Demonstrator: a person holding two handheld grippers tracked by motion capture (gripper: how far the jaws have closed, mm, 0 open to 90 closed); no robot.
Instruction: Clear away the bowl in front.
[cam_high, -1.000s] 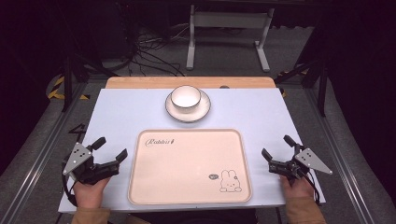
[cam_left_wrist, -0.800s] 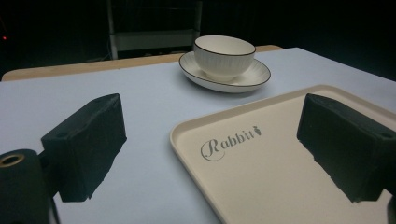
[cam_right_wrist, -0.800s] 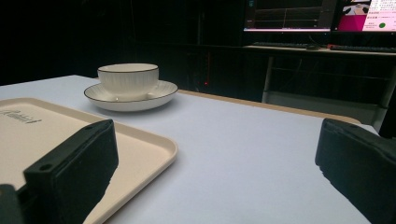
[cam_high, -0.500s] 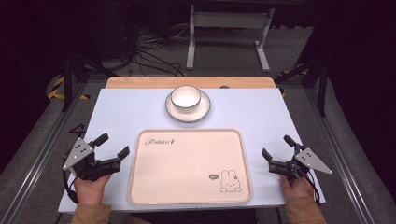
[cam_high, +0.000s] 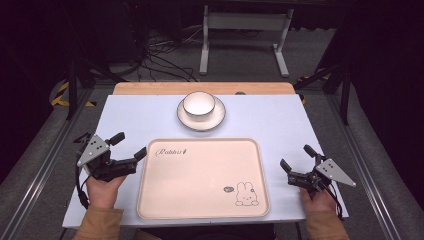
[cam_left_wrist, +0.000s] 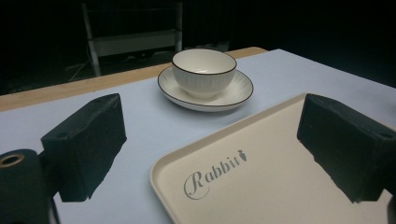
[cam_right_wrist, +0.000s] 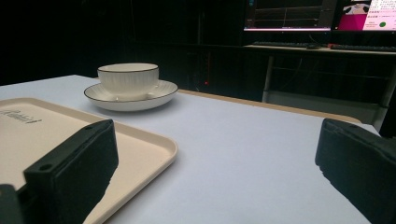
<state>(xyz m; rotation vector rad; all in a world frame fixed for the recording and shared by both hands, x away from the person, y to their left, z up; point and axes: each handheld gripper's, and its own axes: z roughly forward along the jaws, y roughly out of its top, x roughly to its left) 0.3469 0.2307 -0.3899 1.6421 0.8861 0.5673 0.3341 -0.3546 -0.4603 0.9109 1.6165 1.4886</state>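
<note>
A pale cream rectangular plastic tray (cam_high: 200, 177) with a "Rabbit" script in one corner and a small rabbit drawing in the other lies flat on the near half of the light blue desk (cam_high: 270, 125). Beyond it, toward the far edge, a white ribbed ceramic bowl with a dark rim (cam_high: 199, 104) sits in a matching white saucer (cam_high: 216, 117), a little apart from the tray's far rim.

The left claw (cam_high: 131, 148) hovers just beside the tray's near left corner, held in a hand (cam_high: 102, 192) with a tan sleeve. Its two black jaws stand wide apart with nothing between them; in the left gripper view one jaw hangs over the bare desk and the other over the tray, with the bowl straight ahead between them.

The right claw (cam_high: 296, 162) sits near the desk's right edge, just off the tray's right side, not touching it. Its jaws are spread wide and empty as well; in the right gripper view the tray's corner lies by one jaw.
</note>
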